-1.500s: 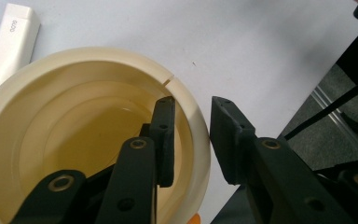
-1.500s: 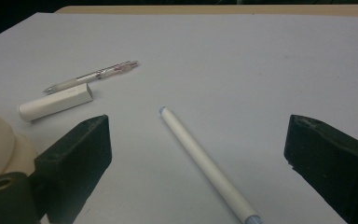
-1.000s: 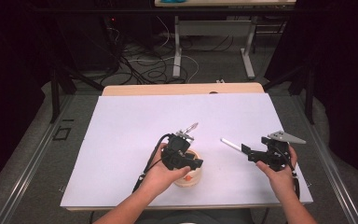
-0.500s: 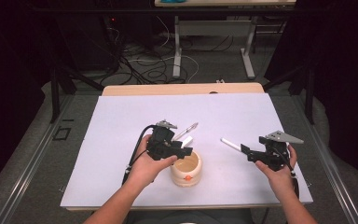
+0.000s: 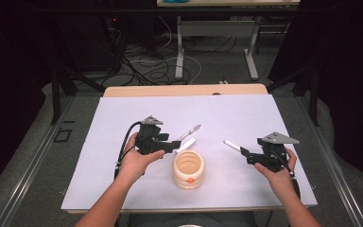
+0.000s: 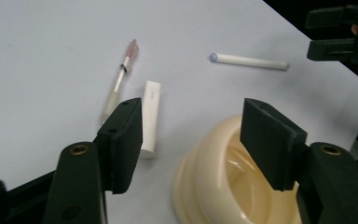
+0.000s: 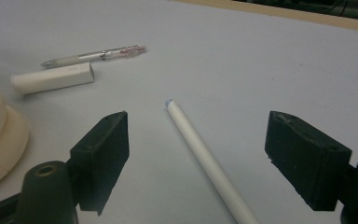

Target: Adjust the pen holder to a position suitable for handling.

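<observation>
A: While the table [image 5: 123, 189] bears everything, is anything in the cup [image 5: 188, 169] at near centre?

B: Seemingly nothing; three items lie outside.

A: And the grippers?

B: Left gripper [image 5: 174, 145] has just been opening, jaws apart and empty. Right gripper [image 5: 244, 156] has been closing, jaws apart astride the stick [image 7: 205, 161], untouched.

A: Its axis?

B: Flat on the right, tip pointing far-left. A pen [image 5: 189, 133] and a cap [image 5: 185, 144] lie beyond the cup.

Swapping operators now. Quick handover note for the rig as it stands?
Left gripper: open, nothing held, jaws just been opening, beside the cream pot.
Right gripper: open, jaws just been closing, white stick lying between them, not gripped.
White cap-like piece and clear pen lie behind the pot on the white table.
Done: nothing visibly in the pot.
Left: probably grasp the stick, then the other two.
</observation>
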